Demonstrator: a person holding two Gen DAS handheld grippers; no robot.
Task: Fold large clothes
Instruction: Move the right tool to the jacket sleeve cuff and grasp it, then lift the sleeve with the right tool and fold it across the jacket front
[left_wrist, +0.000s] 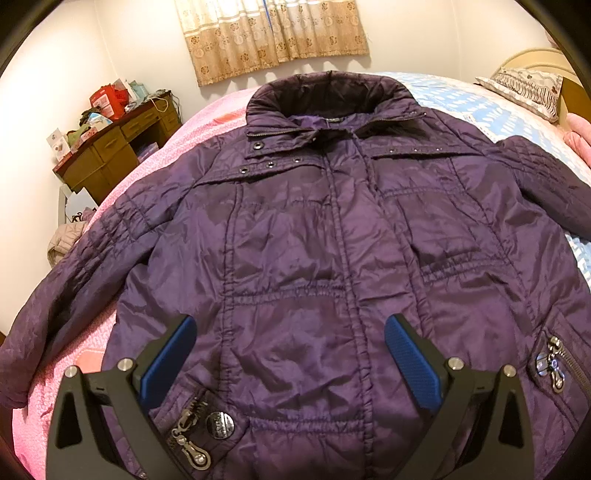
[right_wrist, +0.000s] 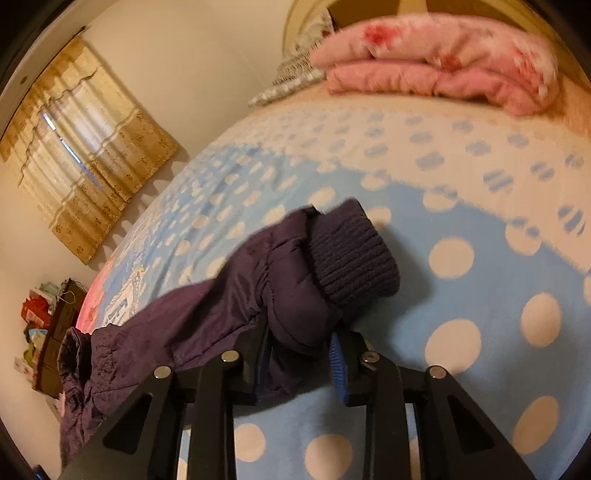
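Across the centre of the left wrist view, a purple quilted jacket (left_wrist: 314, 240) is spread front-up on the bed (left_wrist: 177, 147), collar toward the curtain (left_wrist: 273, 33) at the top of the frame. The left gripper (left_wrist: 290, 354) is held wide open above the lower hem, nothing between its blue pads. In the lower centre of the right wrist view, the right gripper (right_wrist: 299, 354) is closed on the jacket sleeve (right_wrist: 295, 291) just behind the ribbed cuff (right_wrist: 354, 258), over the dotted blue blanket (right_wrist: 480, 295). Step judged: the sleeve is to be folded inward over the chest. The hold is best kept behind the cuff, the sleeve carried low and laid flat, the body pinned by the free gripper if it slides.
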